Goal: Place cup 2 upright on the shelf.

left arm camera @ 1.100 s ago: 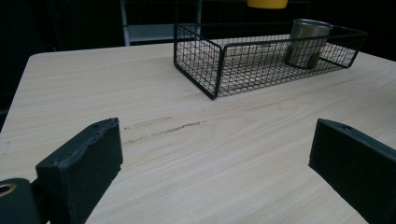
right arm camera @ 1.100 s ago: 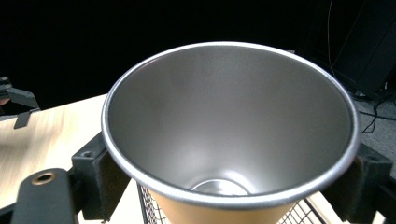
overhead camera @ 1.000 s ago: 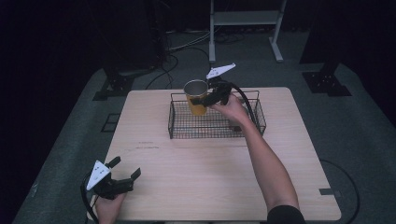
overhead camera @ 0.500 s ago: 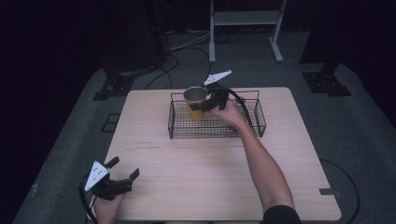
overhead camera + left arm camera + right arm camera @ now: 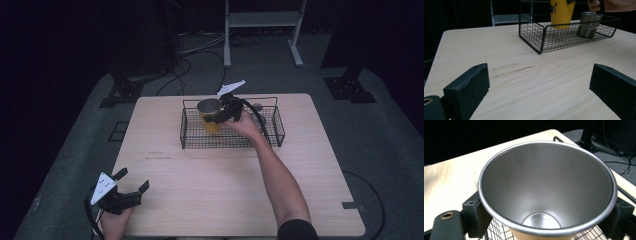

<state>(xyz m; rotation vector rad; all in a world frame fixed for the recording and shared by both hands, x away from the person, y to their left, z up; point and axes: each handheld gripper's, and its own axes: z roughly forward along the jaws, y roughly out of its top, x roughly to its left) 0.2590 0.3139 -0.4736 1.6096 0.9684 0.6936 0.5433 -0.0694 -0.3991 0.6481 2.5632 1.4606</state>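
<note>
Right gripper (image 5: 218, 116) clamped on yellow cup (image 5: 210, 116), upright inside wire basket (image 5: 190, 139) at far side of table (image 5: 210, 195), left of steel cup (image 5: 589, 24). Left gripper (image 5: 131, 184) wide, near left corner.

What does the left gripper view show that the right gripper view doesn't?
Left gripper view alone: a small steel cup standing in the wire basket, the yellow tumbler's outside, and the left gripper's fingers wide apart over bare table.

Right gripper view alone: the tumbler's shiny empty inside, the right gripper clamped on its walls just below the rim.

Both: tumbler, basket mesh, wooden table.
</note>
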